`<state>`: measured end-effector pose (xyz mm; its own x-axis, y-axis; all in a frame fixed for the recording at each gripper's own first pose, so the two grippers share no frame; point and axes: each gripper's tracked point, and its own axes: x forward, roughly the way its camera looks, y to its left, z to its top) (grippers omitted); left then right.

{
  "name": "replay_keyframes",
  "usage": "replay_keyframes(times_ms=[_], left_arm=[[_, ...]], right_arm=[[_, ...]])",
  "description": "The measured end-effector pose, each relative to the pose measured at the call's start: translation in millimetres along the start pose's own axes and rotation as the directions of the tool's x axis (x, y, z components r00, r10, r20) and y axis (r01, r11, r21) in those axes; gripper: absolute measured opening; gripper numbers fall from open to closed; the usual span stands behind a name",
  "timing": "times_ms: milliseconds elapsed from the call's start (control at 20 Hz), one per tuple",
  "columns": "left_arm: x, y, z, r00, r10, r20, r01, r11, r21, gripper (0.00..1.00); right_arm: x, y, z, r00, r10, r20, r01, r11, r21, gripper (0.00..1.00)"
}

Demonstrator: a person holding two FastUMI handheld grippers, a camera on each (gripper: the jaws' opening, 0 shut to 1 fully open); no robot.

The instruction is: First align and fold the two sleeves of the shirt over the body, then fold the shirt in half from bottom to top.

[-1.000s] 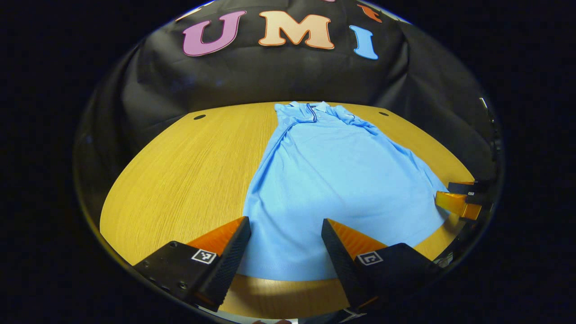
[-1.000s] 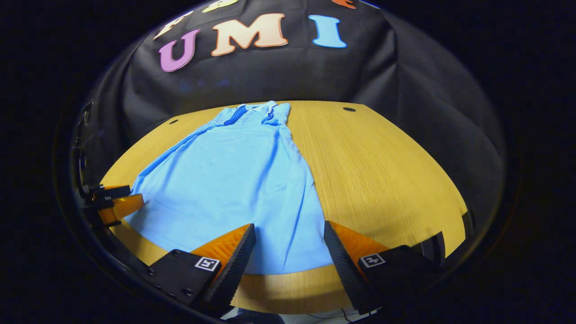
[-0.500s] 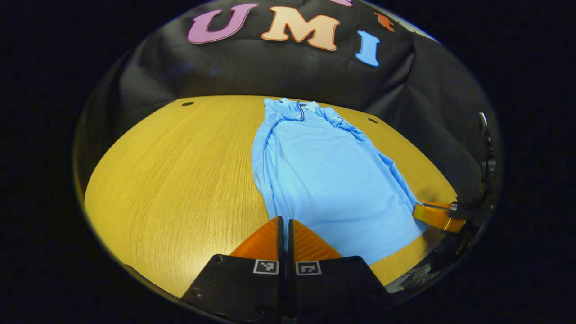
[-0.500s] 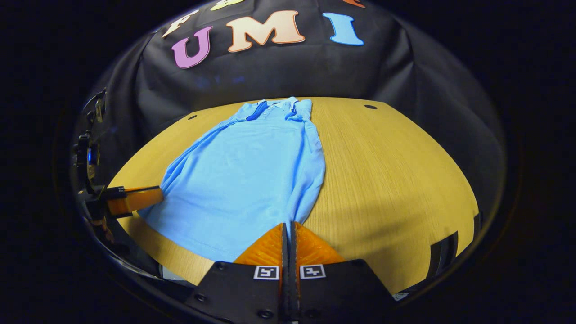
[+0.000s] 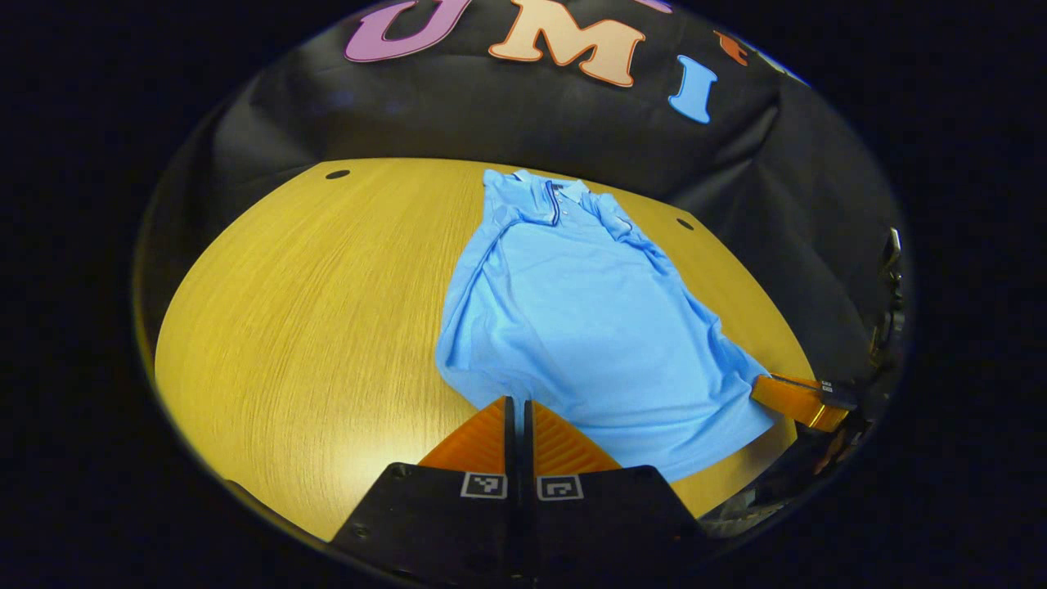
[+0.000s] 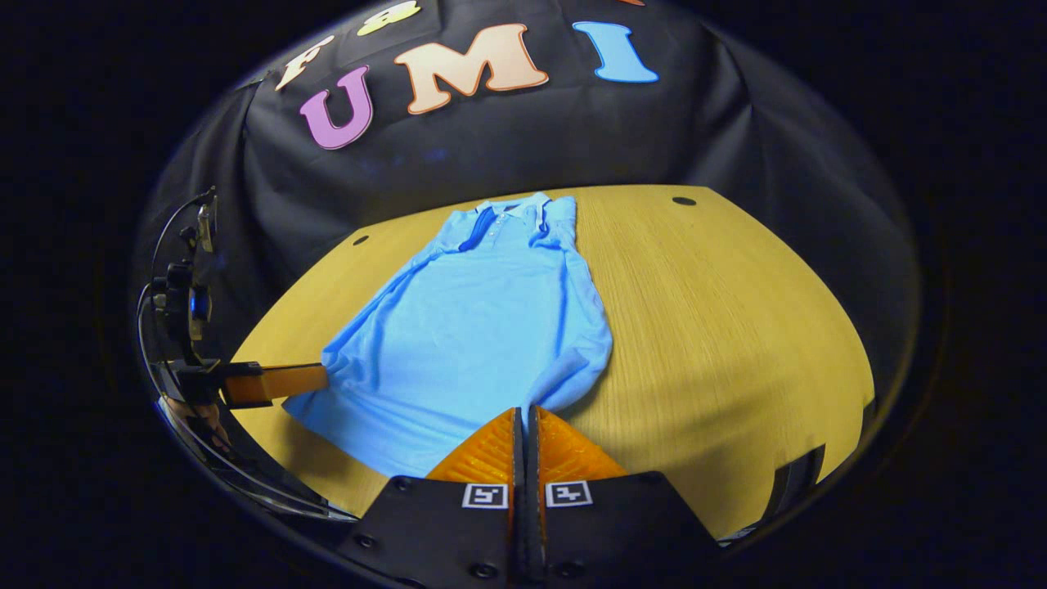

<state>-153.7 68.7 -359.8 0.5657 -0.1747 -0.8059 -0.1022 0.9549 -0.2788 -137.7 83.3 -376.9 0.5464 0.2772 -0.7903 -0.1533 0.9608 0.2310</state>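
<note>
A light blue short-sleeved polo shirt (image 5: 589,327) lies front up on the yellow wood-grain worktop (image 5: 311,327), its dark-trimmed collar (image 5: 550,196) at the far end nearest the booth wall and its hem toward the near edge. Both sleeves are folded in over the body, so the shirt forms a long narrow shape. The left tongs (image 5: 515,409) have their fingers pressed together with almost no gap, pinching the near left hem corner of the shirt, where the cloth is bunched and drawn inward. The right tongs (image 6: 525,417) are closed likewise on the near right hem corner, with a puckered fold of cloth just beyond their tips. Each tool also appears at the shirt's opposite hem corner in the other view.
</note>
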Motion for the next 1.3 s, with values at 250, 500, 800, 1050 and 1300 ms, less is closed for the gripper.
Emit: replay_keyframes(times_ms=[250, 500, 800, 1050, 1300], left_arm=[[15.0, -8.0, 58.6, 0.998, -0.039, 0.041, 0.039, 0.999, -0.004, 0.0], [40.6, -4.4, 120.1, 0.994, -0.069, 0.08, 0.068, 0.998, 0.011, 0.0], [83.7, 5.7, 201.0, 0.984, -0.091, 0.15, 0.089, 0.996, 0.026, 0.0], [125.9, 1.8, 264.7, 0.972, -0.124, 0.199, 0.121, 0.992, 0.024, 0.0], [175.3, 3.0, 321.9, 0.961, -0.141, 0.239, 0.126, 0.989, 0.075, 0.0]], right_arm=[[21.0, 13.3, 58.7, 0.998, 0.03, 0.056, -0.034, 0.997, 0.075, 0.02], [56.9, 13.8, 124.2, 0.99, 0.028, 0.135, -0.039, 0.996, 0.077, 0.02], [103.9, 10.2, 199.3, 0.975, 0.009, 0.221, -0.031, 0.995, 0.096, 0.02], [151.9, 7.4, 256.2, 0.958, 0.005, 0.286, -0.031, 0.996, 0.085, 0.02], [201.2, -4.8, 302.6, 0.942, -0.024, 0.334, -0.009, 0.995, 0.098, 0.02]])
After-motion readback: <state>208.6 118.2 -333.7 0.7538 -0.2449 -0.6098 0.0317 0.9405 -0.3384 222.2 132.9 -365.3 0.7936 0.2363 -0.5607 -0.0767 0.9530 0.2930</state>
